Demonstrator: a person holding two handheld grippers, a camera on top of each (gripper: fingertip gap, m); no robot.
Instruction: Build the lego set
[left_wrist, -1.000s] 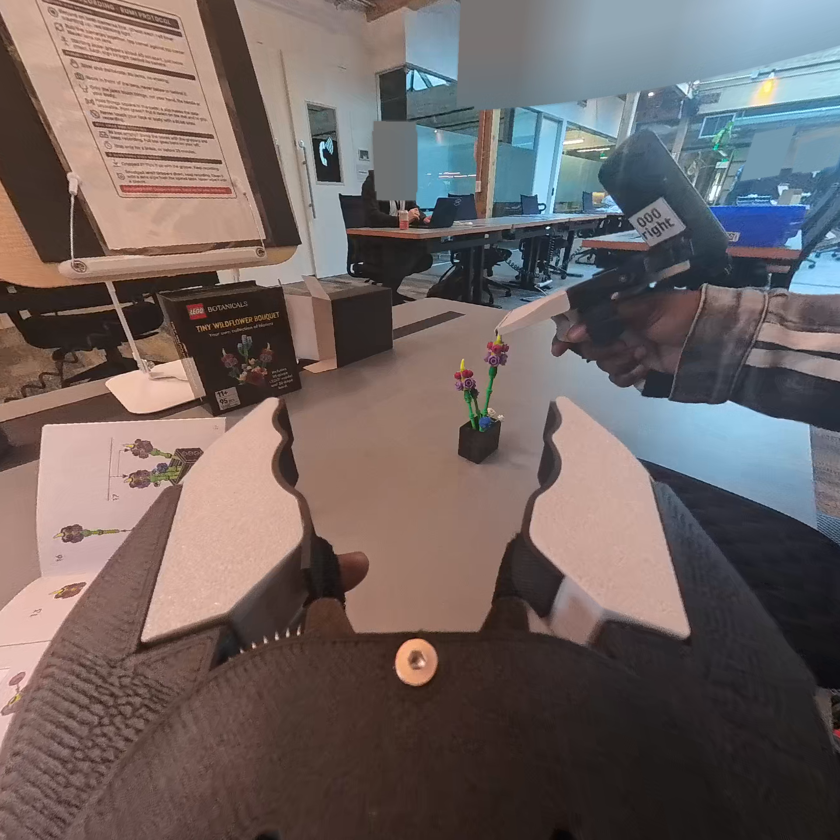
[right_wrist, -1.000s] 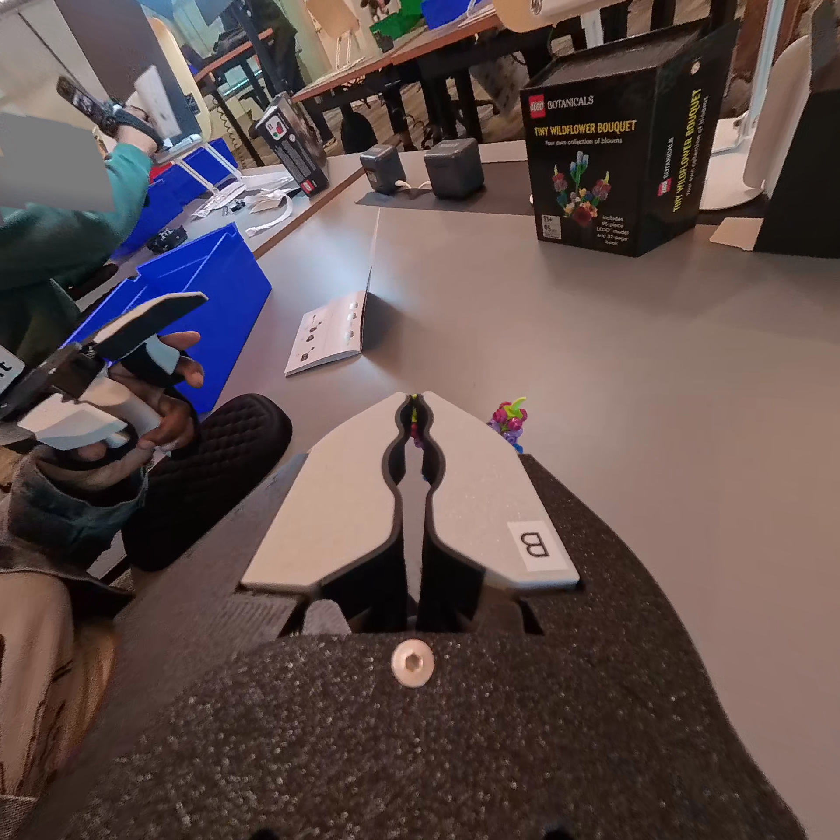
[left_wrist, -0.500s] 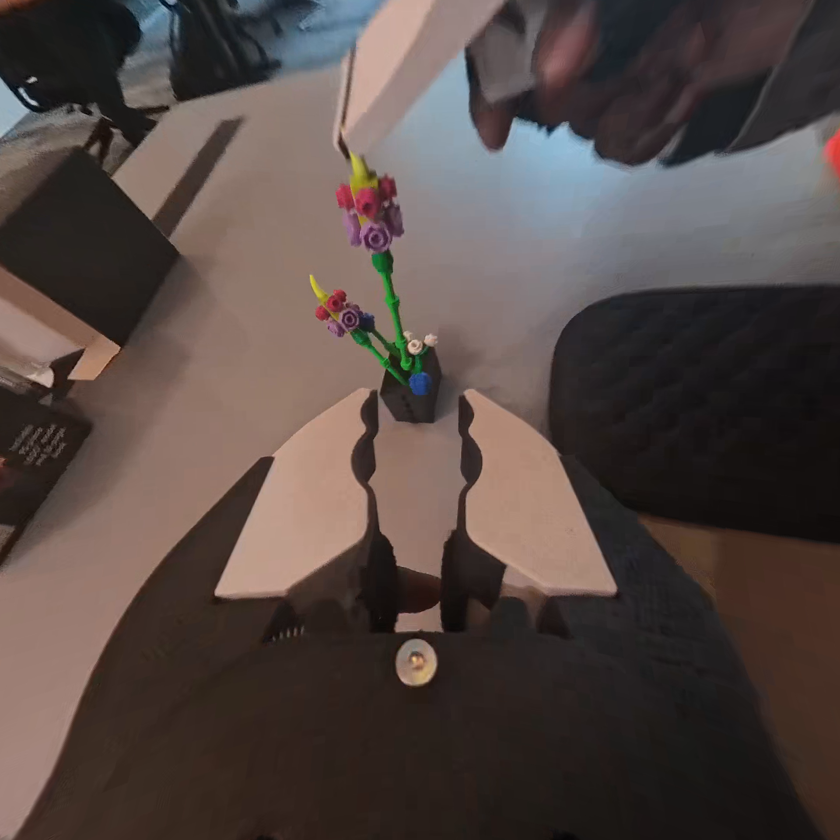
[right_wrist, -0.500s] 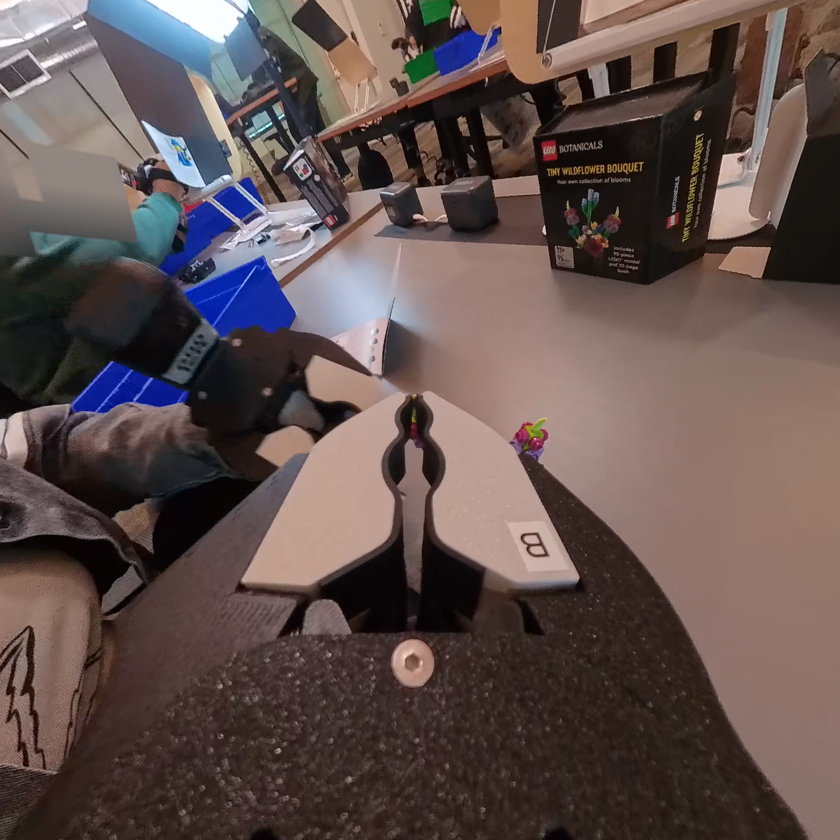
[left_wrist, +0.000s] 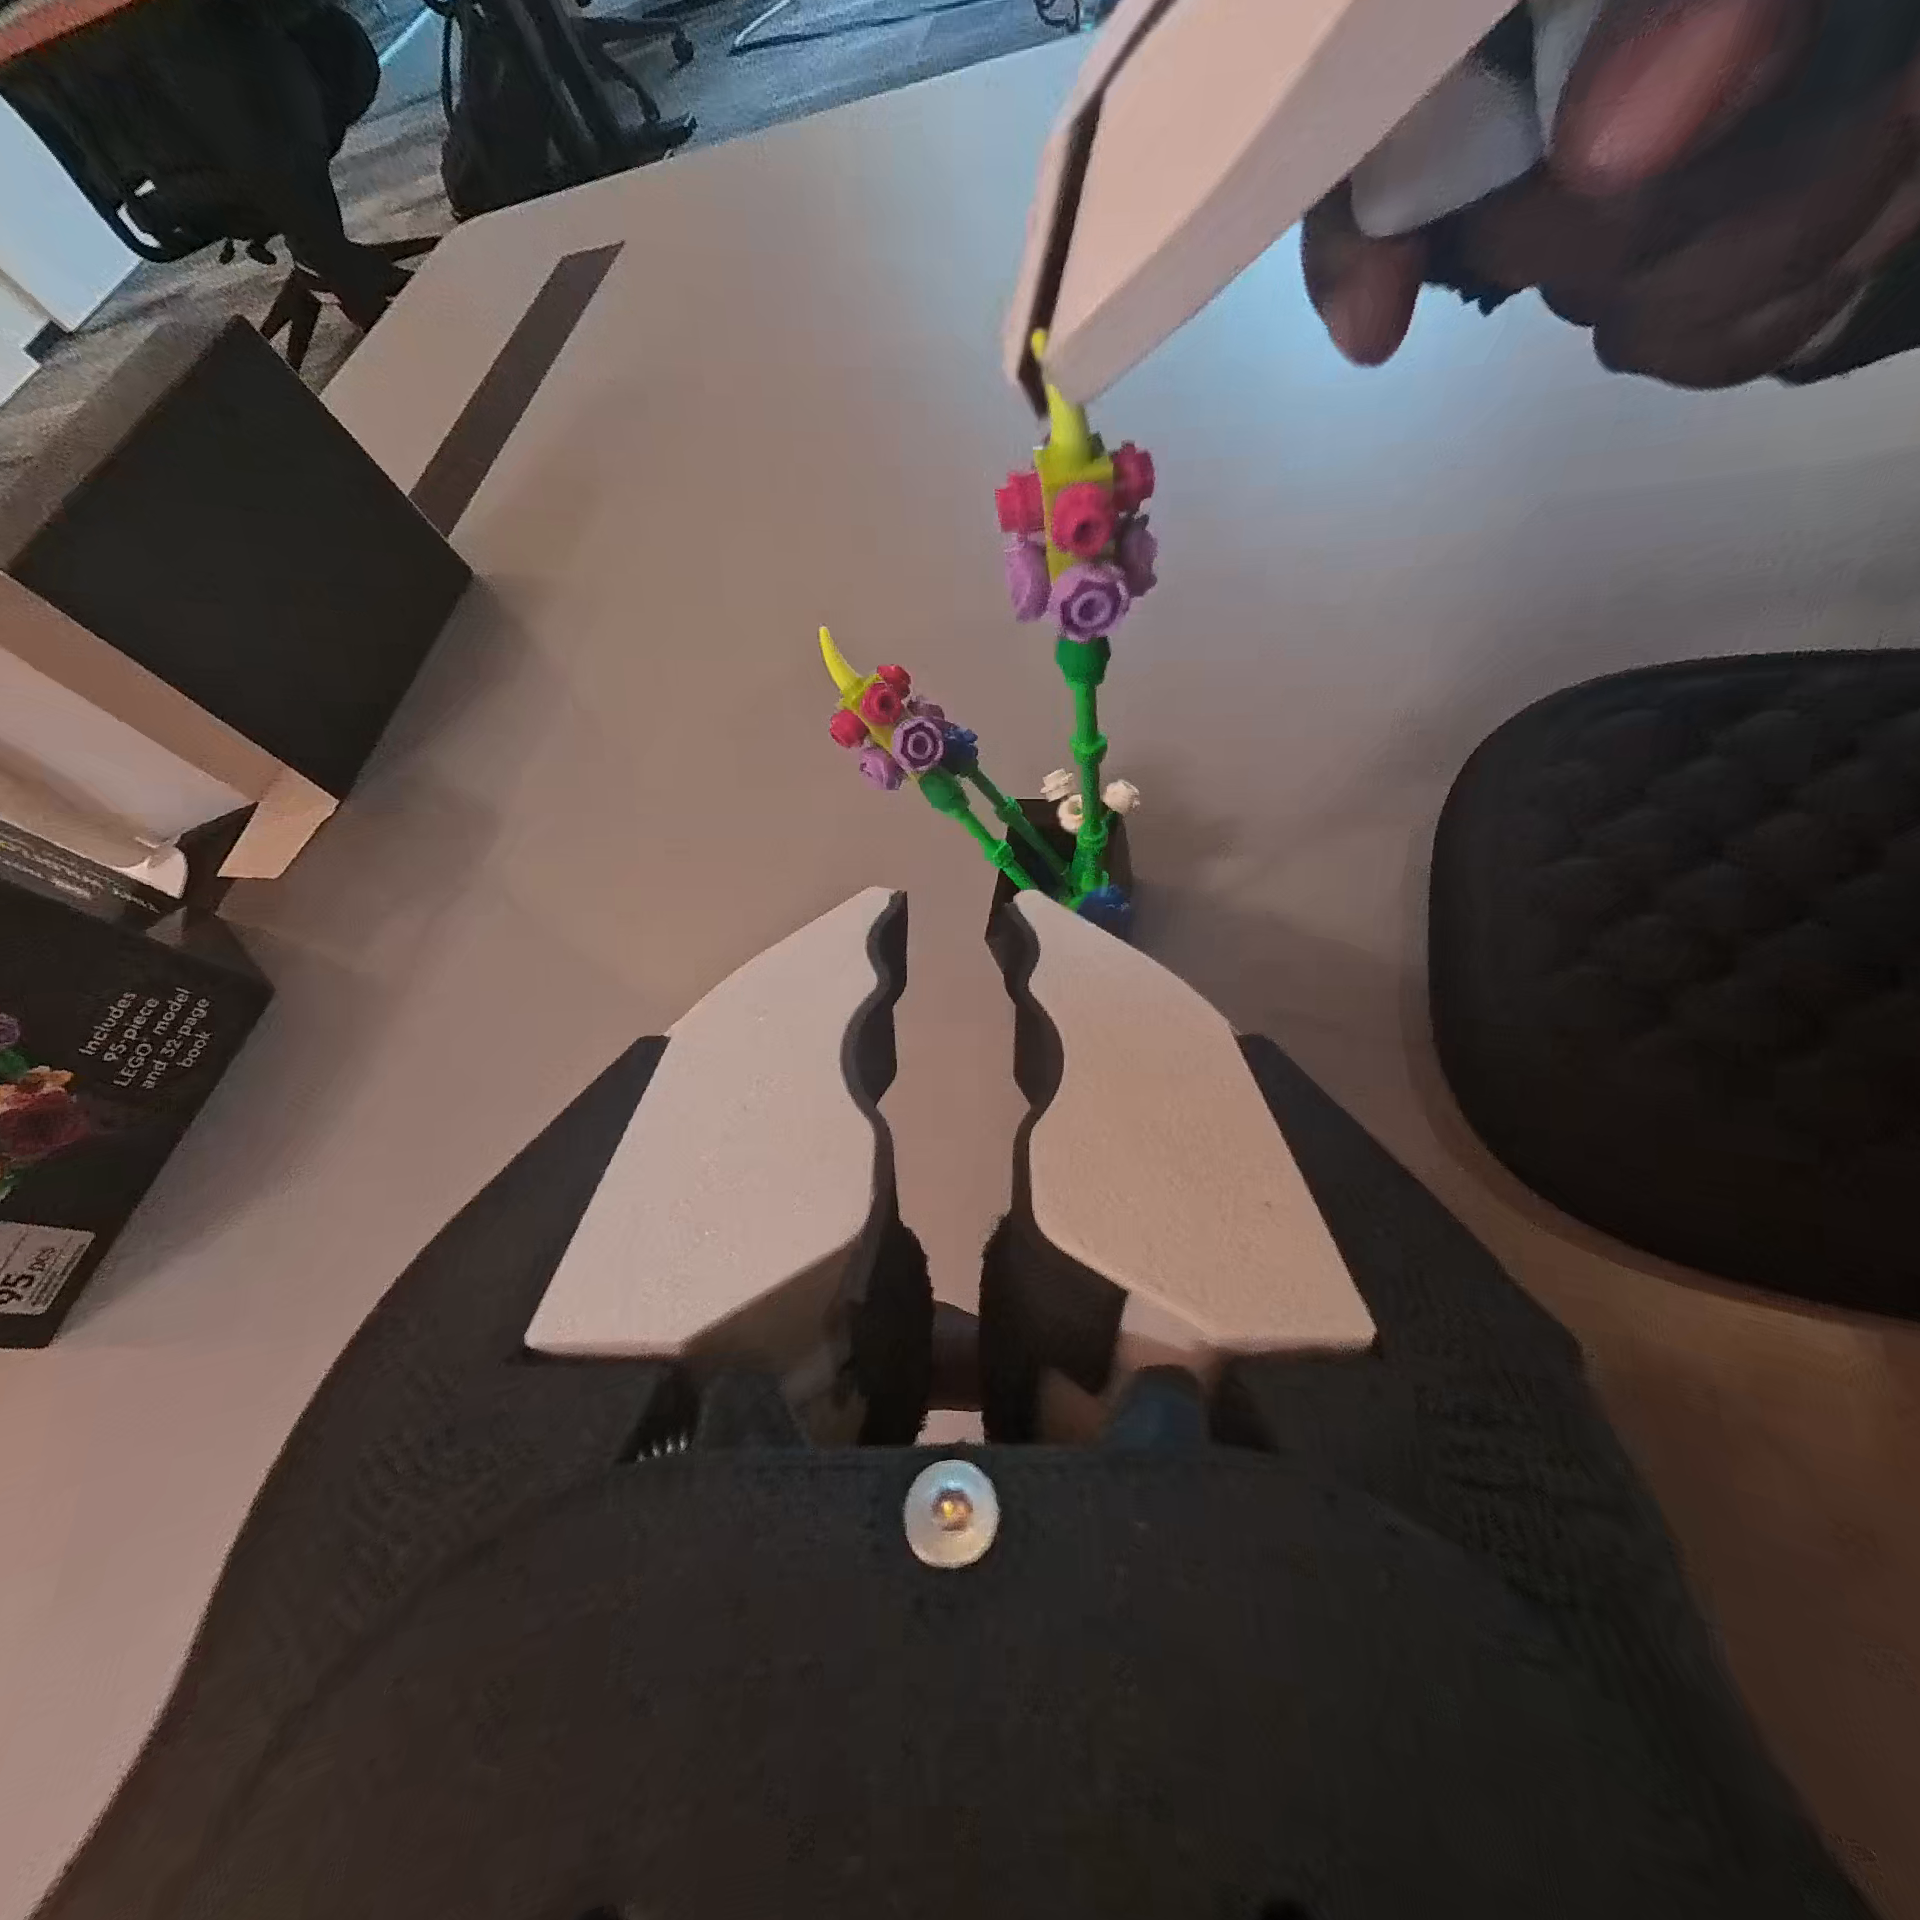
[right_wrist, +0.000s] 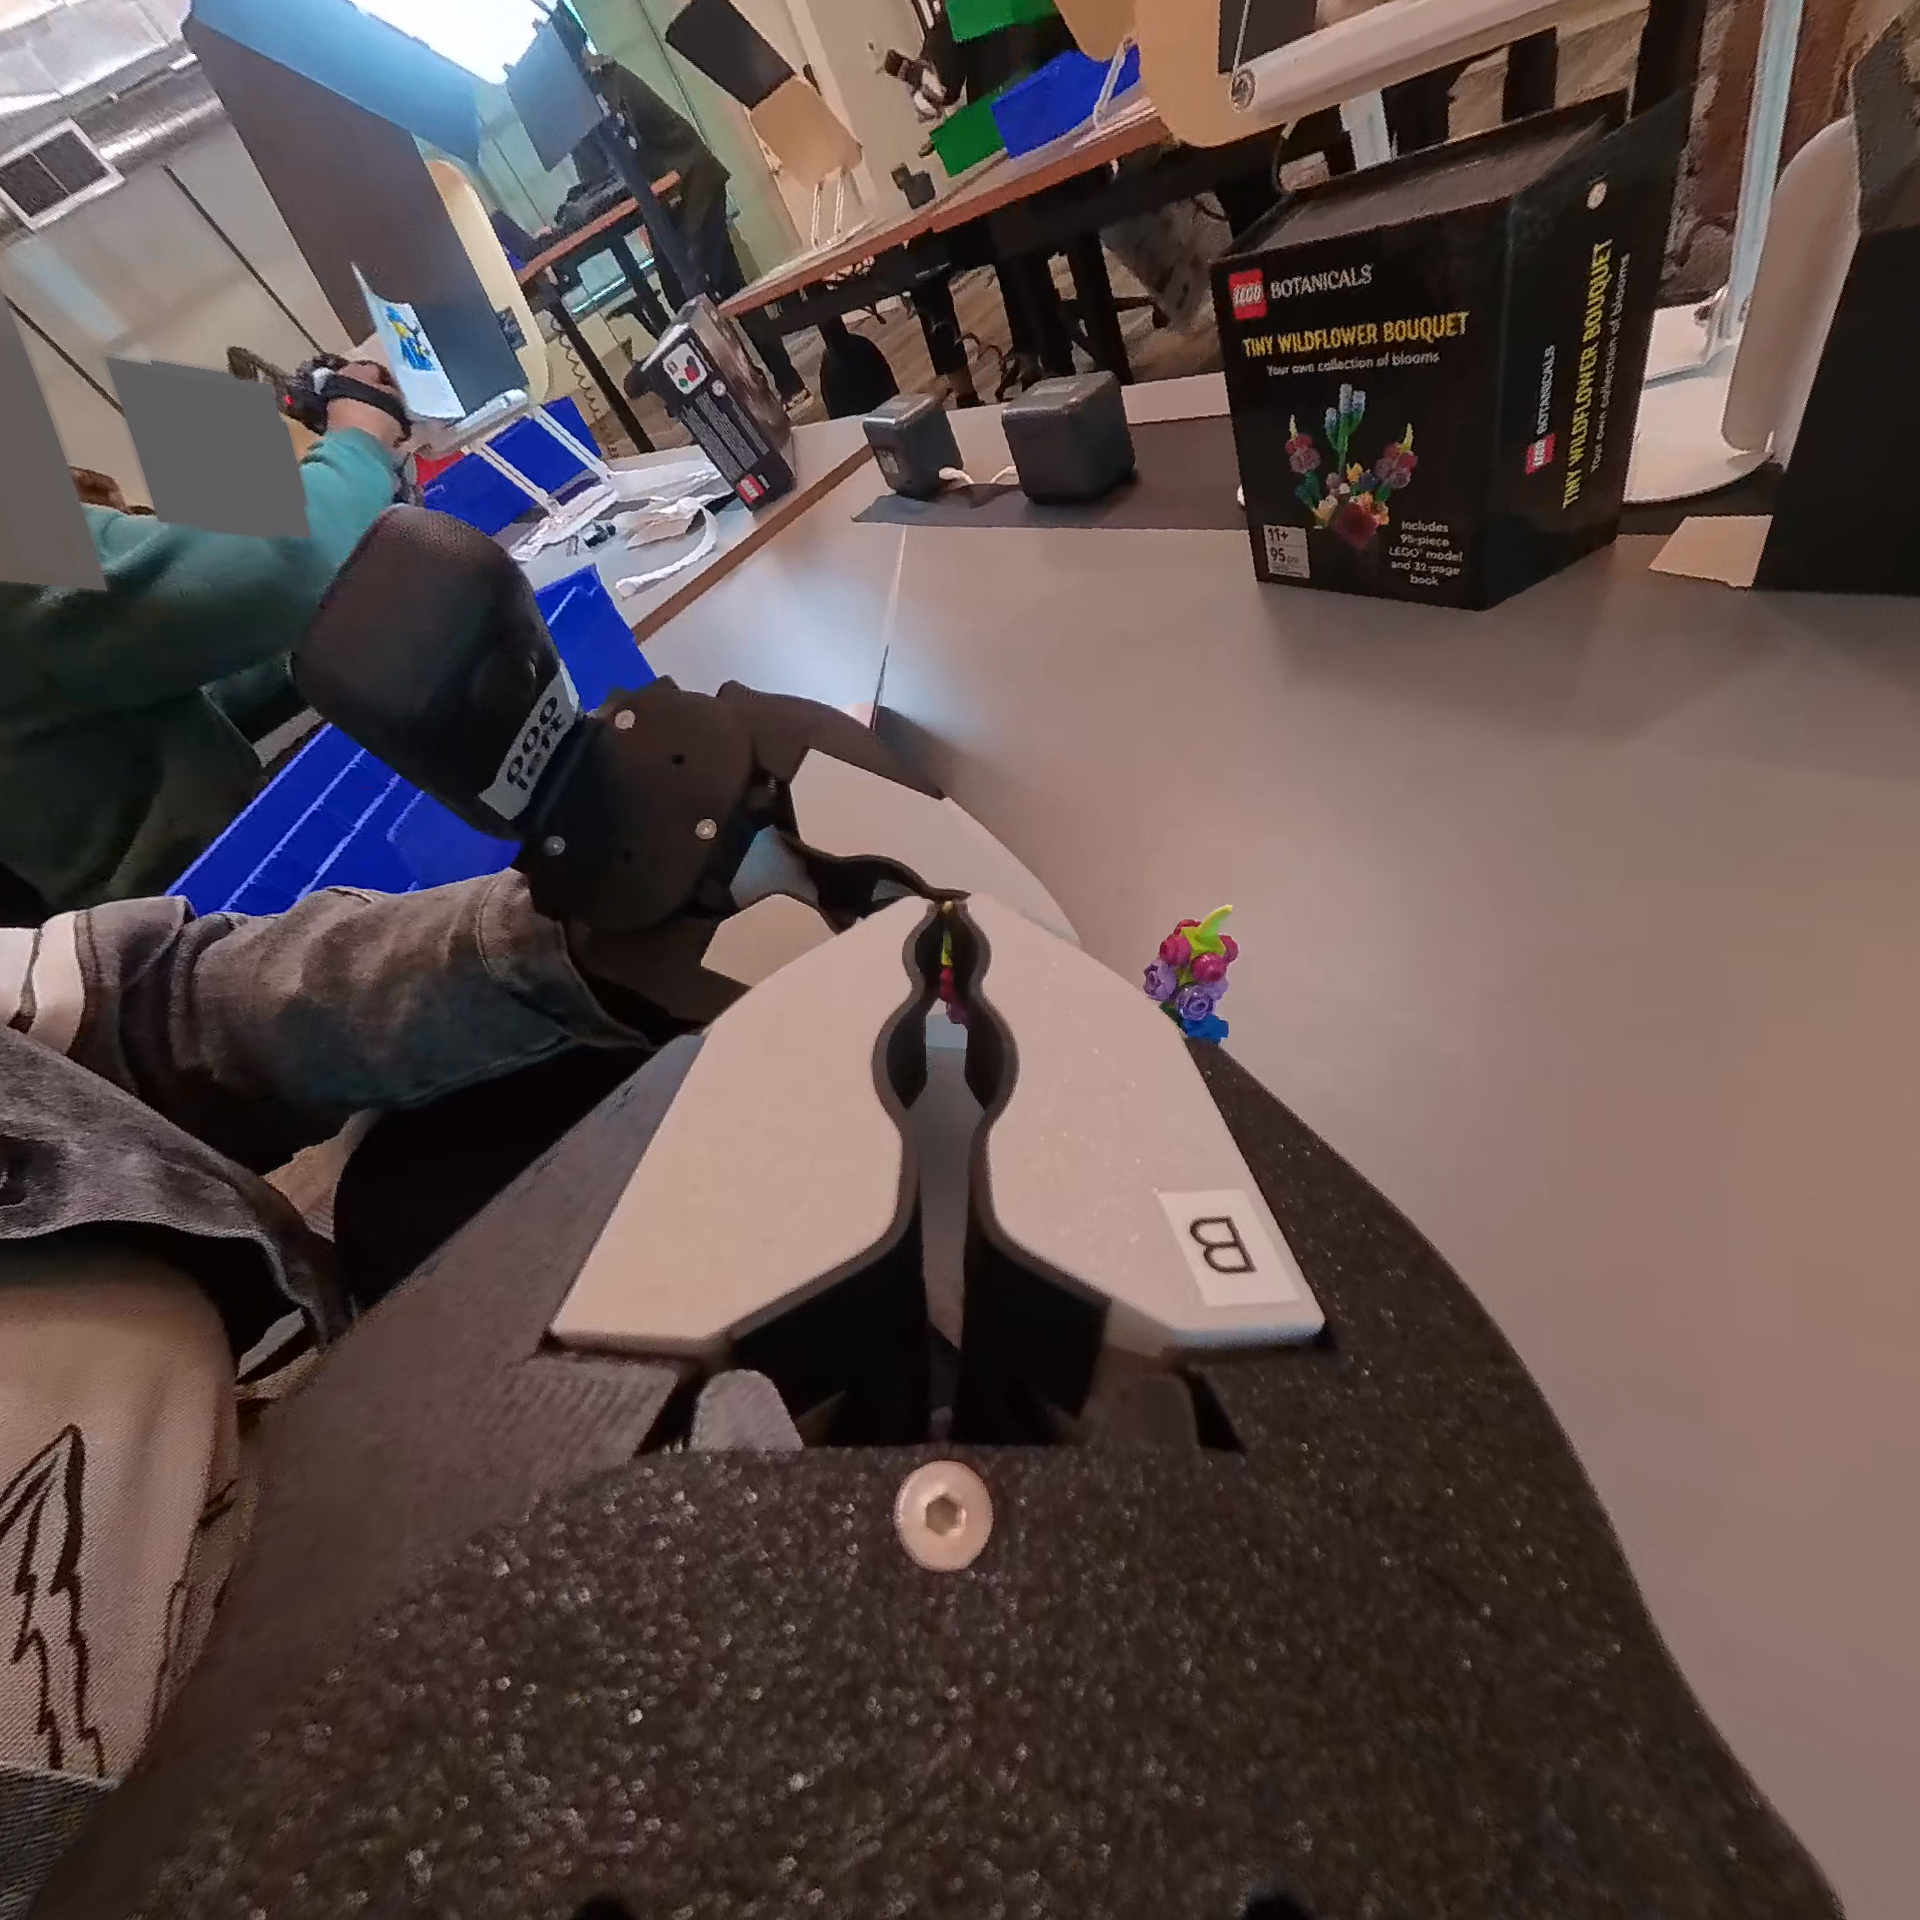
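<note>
Done: two flower stems (left_wrist: 1081, 644) stand in the black pot (left_wrist: 1117, 847).
Right gripper (left_wrist: 1039, 379): clamped on the taller stem's yellow tip.
Left gripper (left_wrist: 951, 914): narrowly apart, empty, beside the pot.
Left: seating, likely.

A grey surface (right_wrist: 1455, 831) filled the frame's middle; long desks (right_wrist: 935, 218) and blue bins (right_wrist: 343, 821) were seen at upper left.

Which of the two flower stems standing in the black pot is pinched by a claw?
The taller stem, the upright one: the right claw is shut on its yellow tip. The shorter stem leans left, touched by nothing.
</note>
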